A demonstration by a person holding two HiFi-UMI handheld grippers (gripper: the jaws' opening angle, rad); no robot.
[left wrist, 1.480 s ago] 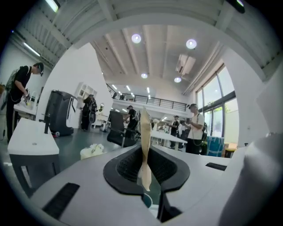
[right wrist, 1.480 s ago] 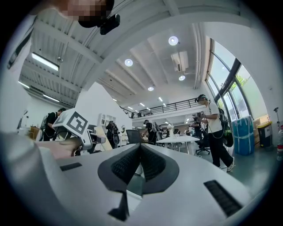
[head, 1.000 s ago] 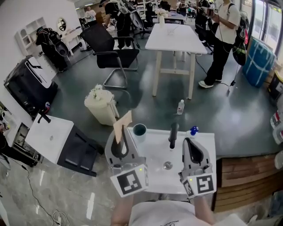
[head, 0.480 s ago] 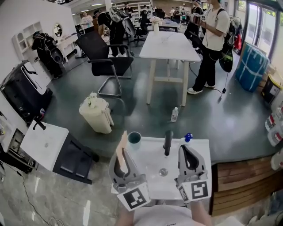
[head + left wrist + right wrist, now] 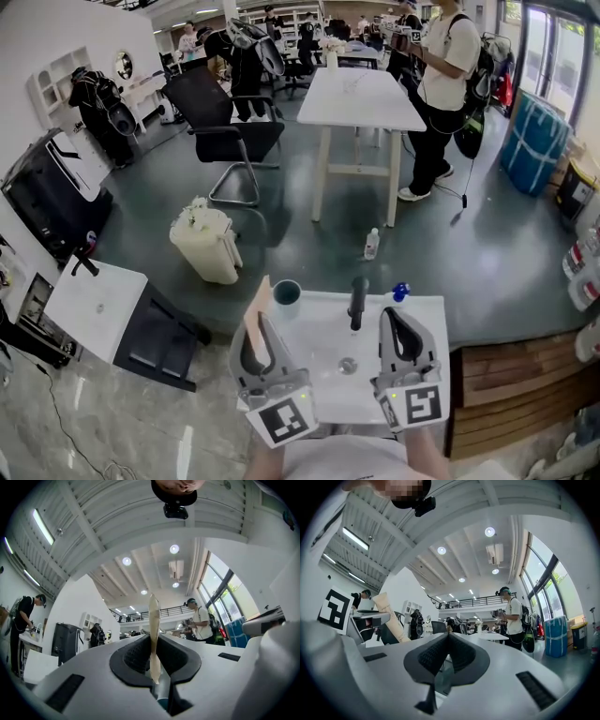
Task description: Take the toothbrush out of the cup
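Toothbrush (image 5: 258, 309): tan, flat, matte, wood-like strip, out of the cup and clamped in the left gripper (image 5: 153, 638). It stands nearly upright and rises past the jaw tips. Left gripper view shows it edge-on as a thin blade. Can't tell which end has bristles, too small.

Left jaws nearly together, ribbed black pads pressing both flat faces of the toothbrush.

Cup (image 5: 286, 294): round, dark teal, smooth, upright at the far left corner of the basin, just beyond the toothbrush tip, apart from it.

Basin (image 5: 319, 347): white, glossy, rectangular. It has a black cylindrical faucet (image 5: 357, 302) at the far edge and a round metal drain (image 5: 348, 366) in the middle.

Right gripper (image 5: 449, 637): grey shell, ribbed black pads meeting at the tips, nothing between them, held over the basin's right side.
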